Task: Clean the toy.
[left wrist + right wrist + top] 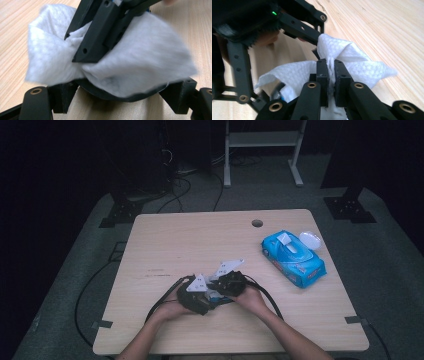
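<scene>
Both grippers work one wipe [352, 62]: right gripper [331, 75] pinches it; left gripper [120, 96] (jaws wide) clamps something dark beneath, steadying it for wiping.

One white wipe [352, 62] lies between two grippers, left gripper [196, 296] and right gripper [229, 284], near the desk's [170, 240] front edge. One blue wipe pack [294, 259] sits near the right edge.

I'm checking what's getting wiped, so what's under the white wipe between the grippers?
Under the white wipe a dark curved edge peeks out, between the left gripper's wide-set jaws. The right gripper pinches the wipe from above. The wipe covers the rest of that dark thing, so I can't identify it.
</scene>
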